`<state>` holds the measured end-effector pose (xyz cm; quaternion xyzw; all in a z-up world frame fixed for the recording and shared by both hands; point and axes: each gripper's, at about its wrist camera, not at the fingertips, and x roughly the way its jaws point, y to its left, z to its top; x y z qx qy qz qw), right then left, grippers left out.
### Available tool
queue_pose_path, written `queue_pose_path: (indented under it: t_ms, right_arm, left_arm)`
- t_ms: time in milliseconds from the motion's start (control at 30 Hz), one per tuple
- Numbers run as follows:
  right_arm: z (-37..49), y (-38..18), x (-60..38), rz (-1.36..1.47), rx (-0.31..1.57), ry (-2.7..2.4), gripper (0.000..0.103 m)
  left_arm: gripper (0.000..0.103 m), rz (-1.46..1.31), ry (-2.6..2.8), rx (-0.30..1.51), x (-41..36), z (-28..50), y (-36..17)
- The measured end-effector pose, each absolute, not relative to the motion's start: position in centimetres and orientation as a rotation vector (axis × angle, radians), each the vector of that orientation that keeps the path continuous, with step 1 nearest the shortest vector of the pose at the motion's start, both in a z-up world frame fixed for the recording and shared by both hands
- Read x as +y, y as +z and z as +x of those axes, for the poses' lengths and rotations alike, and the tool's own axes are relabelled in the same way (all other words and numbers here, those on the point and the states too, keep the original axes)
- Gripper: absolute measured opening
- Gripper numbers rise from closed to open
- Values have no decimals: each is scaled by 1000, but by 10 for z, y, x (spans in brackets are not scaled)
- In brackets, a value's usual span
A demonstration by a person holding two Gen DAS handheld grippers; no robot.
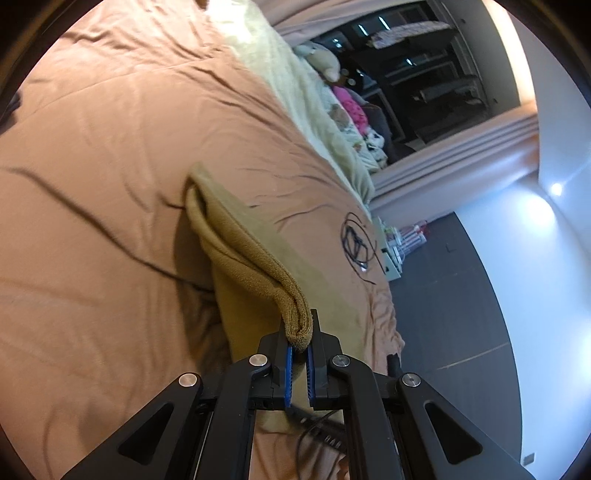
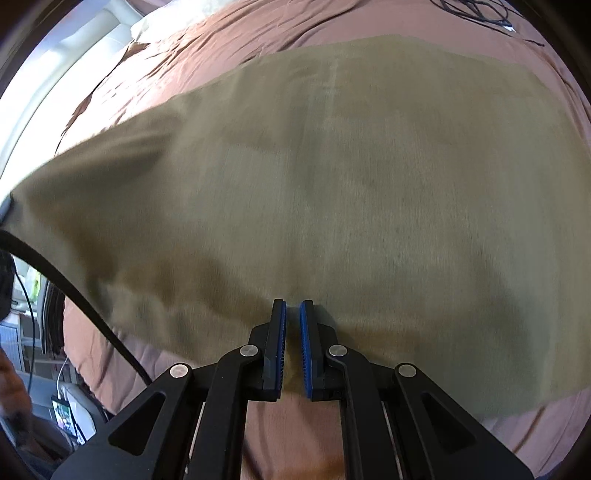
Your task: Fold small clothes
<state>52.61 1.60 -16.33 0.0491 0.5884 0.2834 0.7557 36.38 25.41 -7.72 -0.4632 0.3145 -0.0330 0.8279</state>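
- Where the left wrist view looks along the bed, the left gripper (image 1: pixel 300 338) pinches a doubled edge of the tan cloth (image 1: pixel 236 236), lifting it off the brown bedspread (image 1: pixel 92 155) (a black cable (image 1: pixel 356 240) lies farther right).
- From the right wrist view, the right gripper (image 2: pixel 292 310) is nearly closed on the cloth's near edge; the tan cloth (image 2: pixel 332 184) is spread across the bedspread (image 2: pixel 258 33).

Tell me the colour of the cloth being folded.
Plain olive-tan cloth, clearest in the right wrist view.

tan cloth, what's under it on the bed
The tan cloth lies on the brown bedspread, which shows all around it. The left gripper lifts one folded edge, with shadowed bedspread beneath. Anything under the flat middle is covered.
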Motion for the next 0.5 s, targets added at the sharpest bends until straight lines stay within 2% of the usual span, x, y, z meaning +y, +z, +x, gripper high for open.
queue_pose_path:
  t_ms: [367, 500]
  right_arm:
    - [510, -170, -11, 209, 1271, 663, 4]
    - [506, -158, -31, 250, 1207, 669, 5]
  left_arm:
    - [5, -900, -172, 684, 207, 399, -43]
    - [5, -875, -211, 694, 190, 409, -33]
